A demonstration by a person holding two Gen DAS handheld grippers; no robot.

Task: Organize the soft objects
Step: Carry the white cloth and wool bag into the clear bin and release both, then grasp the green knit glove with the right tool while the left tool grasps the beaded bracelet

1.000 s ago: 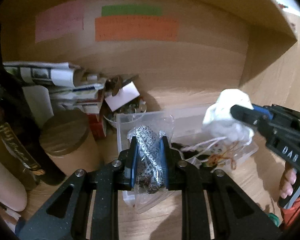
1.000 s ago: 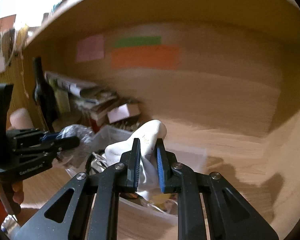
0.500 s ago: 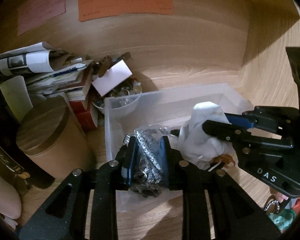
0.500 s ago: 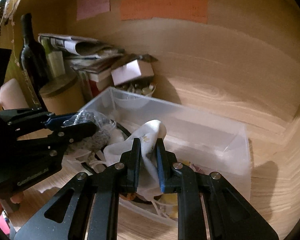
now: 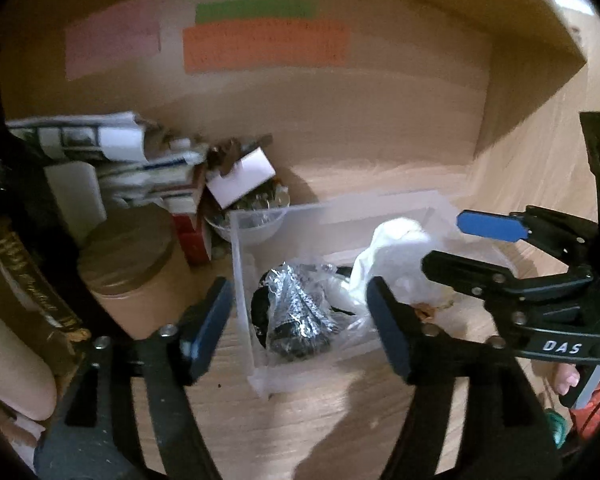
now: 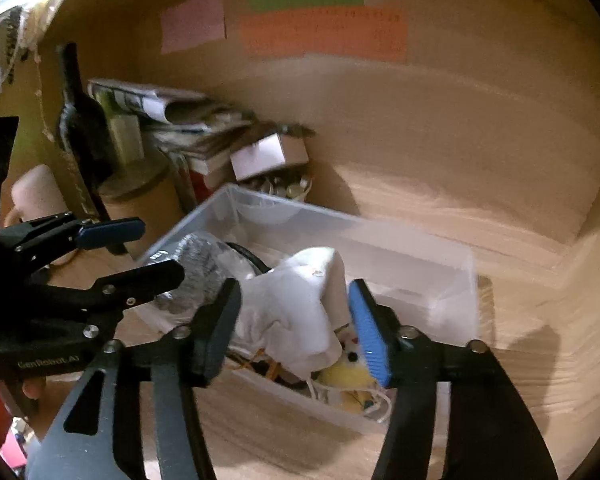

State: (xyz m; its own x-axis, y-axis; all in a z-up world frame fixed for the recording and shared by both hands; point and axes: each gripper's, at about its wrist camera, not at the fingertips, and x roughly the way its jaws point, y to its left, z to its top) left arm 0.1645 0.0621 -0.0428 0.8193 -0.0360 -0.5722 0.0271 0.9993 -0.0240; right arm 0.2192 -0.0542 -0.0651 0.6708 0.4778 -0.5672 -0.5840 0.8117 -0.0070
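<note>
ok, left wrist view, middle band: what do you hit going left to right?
dark bottle → round cardboard canister → clear plastic bin near wall → bagged grey item in the bin → white cloth bundle in the bin → right gripper, open.

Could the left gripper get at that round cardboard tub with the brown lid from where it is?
Probably yes. The left gripper is open, and the tub stands beside the clear bin with its near side unobstructed.
</note>
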